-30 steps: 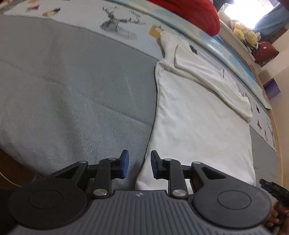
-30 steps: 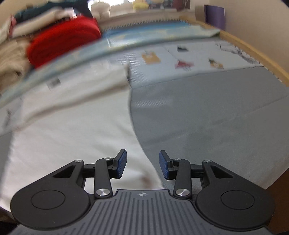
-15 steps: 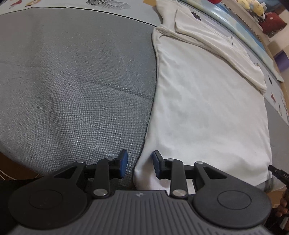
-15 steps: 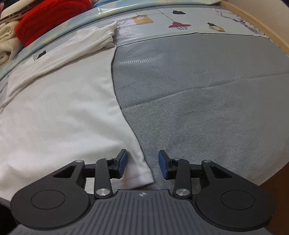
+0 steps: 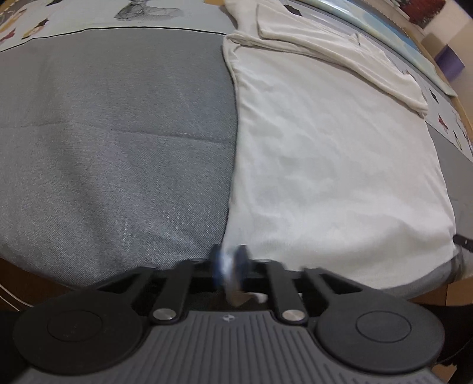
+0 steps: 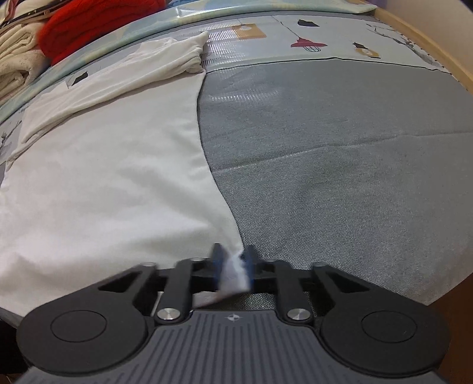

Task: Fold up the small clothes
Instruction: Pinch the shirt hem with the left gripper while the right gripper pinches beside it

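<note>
Grey woven bed cover [image 5: 112, 153] under white shirt [image 5: 325, 153], left tongs [image 5: 230, 261] and right tongs [image 6: 233, 263] each clamped on its hem corners.

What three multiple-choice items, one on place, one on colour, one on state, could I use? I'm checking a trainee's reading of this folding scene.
1. Where do the left tongs grip the white garment?
A. its near left corner
B. its far sleeve
C. its middle

2. What colour is the bundle beyond the garment in the right wrist view?
A. blue
B. red
C. green

3. What state are the right tongs in?
A. wide open above the cloth
B. shut on nothing
C. shut on the garment's corner

Answers: 1 A, white cloth sits between the fingers at the near left edge. 2 B, it is bright red. 3 C, white fabric is pinched between the fingers.
</note>
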{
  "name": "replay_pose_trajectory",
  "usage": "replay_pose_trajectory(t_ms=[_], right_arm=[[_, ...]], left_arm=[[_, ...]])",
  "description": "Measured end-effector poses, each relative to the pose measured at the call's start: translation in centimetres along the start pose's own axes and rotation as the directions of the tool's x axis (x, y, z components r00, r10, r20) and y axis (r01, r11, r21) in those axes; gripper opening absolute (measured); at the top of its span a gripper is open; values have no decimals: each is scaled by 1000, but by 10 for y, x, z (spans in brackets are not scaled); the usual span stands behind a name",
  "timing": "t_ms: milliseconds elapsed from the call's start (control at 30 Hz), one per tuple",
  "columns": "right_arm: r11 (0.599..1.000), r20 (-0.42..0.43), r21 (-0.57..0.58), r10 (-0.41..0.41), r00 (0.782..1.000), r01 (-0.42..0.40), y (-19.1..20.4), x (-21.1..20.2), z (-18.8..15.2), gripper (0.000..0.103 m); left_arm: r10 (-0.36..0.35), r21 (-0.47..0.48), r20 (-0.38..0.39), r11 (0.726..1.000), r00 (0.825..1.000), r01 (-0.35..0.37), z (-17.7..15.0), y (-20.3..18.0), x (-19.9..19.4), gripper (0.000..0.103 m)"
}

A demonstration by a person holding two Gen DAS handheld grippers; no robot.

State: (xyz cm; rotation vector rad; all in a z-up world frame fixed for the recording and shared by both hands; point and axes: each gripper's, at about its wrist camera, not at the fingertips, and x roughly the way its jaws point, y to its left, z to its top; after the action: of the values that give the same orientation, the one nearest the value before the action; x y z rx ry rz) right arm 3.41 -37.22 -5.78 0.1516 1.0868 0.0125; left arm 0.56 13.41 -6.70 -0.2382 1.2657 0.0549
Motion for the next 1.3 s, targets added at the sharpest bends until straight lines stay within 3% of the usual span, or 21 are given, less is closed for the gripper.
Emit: replay_pose_trajectory(t_ms=[233, 467, 567, 700, 867, 1000, 1100, 1167, 1300], right_arm=[[999, -16, 51, 12, 1000, -11, -13, -25, -1, 2], [998, -64, 66, 9, 998, -5, -22, -28, -12, 0], [997, -51, 80, 14, 999, -10, -21, -26, -11, 1], [998, -86, 55, 14, 996, -9, -16, -15, -12, 18], [1000, -78, 13, -8, 997, 9, -7, -11, -11, 22], [1000, -75, -14, -19, 997, 18, -3, -11, -13, 21], [1000, -73, -22, -16, 997, 15, -1, -12, -14, 13], [1000, -70, -21, -17, 997, 15, -1, -14, -14, 7], [1000, -64, -20, -11, 998, 10, -1, -15, -15, 6]], left_arm=[[-11, 25, 45, 1000, 999, 10, -5, -1, -22, 4], [18, 48, -10, 999, 1000, -17, -4, -6, -13, 6], [42, 65, -12, 997, 999, -41, -1, -11, -12, 12], [61, 83, -24, 995, 998, -58, -2, -12, -6, 16], [65, 97, -30, 993, 997, -62, -5, -12, -2, 16], [68, 113, -29, 992, 997, -64, -5, -16, 1, 13], [64, 129, -23, 990, 998, -60, -6, -19, -1, 6], [69, 138, -17, 988, 997, -66, -7, -21, -2, 5], [73, 138, -11, 988, 997, -71, -7, -22, -4, 6]])
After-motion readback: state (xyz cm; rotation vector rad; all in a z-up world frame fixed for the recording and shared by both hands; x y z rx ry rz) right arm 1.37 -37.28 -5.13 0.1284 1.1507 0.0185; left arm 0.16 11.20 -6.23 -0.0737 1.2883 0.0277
